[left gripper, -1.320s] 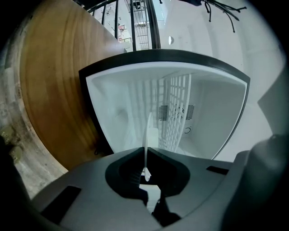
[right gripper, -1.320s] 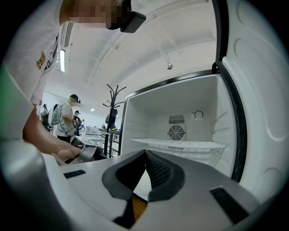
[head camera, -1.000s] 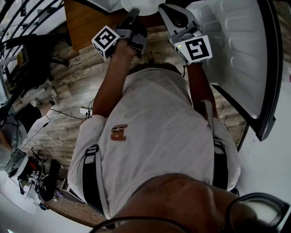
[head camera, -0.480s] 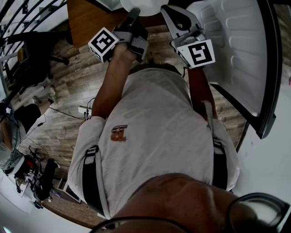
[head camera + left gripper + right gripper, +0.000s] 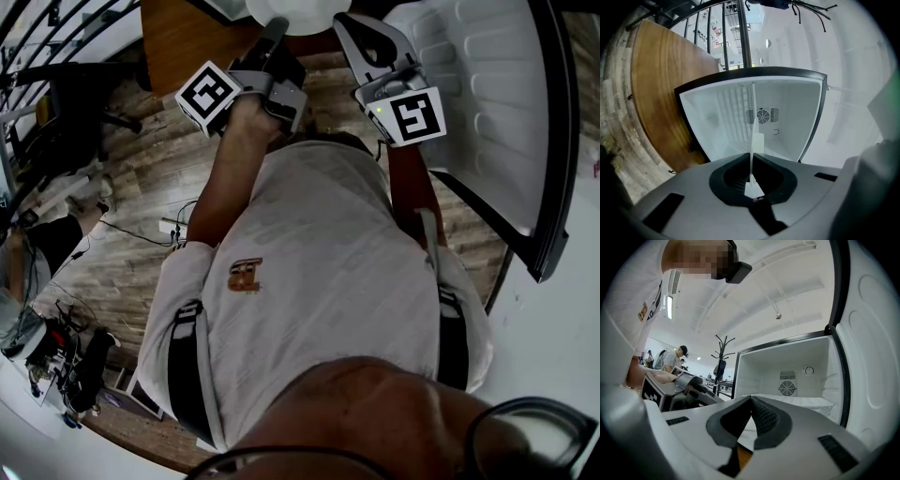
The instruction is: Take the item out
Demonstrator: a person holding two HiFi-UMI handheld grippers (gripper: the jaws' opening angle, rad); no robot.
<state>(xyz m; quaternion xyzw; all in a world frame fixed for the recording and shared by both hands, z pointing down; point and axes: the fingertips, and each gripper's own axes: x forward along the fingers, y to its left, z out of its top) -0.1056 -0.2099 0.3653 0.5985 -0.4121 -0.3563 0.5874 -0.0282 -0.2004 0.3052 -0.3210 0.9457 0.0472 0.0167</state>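
Drifted slightly left, the left gripper (image 5: 752, 177) stays clamped on a thin white plate's (image 5: 305, 9) edge, while the right gripper's (image 5: 750, 401) jaws meet on nothing.

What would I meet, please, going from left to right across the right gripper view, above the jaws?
White shirt → bystander in a cap → coat stand → fan on the fridge's back wall → open fridge door.
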